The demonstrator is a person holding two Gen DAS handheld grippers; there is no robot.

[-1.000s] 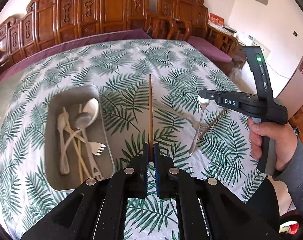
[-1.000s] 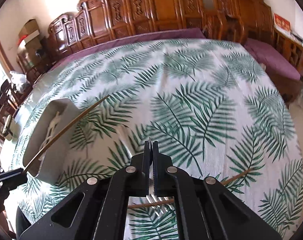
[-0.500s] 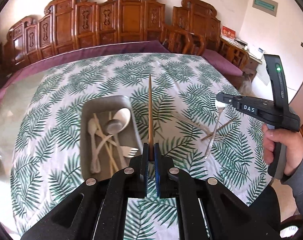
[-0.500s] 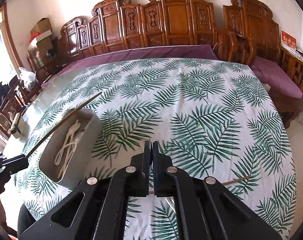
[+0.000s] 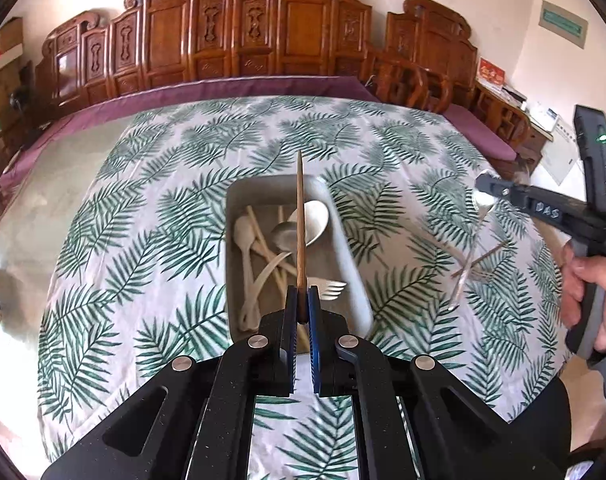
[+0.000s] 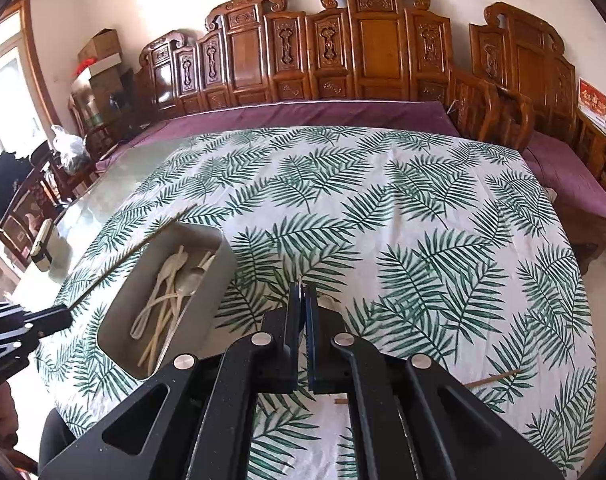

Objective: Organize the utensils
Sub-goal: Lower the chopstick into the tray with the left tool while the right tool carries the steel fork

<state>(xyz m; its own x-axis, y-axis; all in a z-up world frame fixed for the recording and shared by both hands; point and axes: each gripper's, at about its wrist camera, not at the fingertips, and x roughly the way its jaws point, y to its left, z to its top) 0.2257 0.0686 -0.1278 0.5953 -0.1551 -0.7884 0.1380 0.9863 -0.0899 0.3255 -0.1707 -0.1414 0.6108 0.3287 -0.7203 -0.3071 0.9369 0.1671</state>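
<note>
1. Chopstick (image 5: 300, 220) sits clamped by its lower end in the left gripper (image 5: 302, 304), jaws closed tight on it, tip towards 12 o'clock.
2. Just beyond, under the stick, the grey tray (image 5: 351, 264) holds pale spoons, a fork and chopsticks.
3. At 2 o'clock the right gripper (image 5: 483, 184) is closed on a thin metal utensil (image 5: 469, 256) hanging towards the leaf-print tablecloth (image 5: 143, 240).
4. Below it lies a loose chopstick (image 5: 483, 258).
5. Carved wooden chairs (image 5: 295, 32) line 12 o'clock.

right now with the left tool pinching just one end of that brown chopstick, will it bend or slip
The chopstick juts out straight, so it is probably stiff. It looks thin and light. Held only at one end by the left tool, it may pivot if bumped against the tray.
</note>
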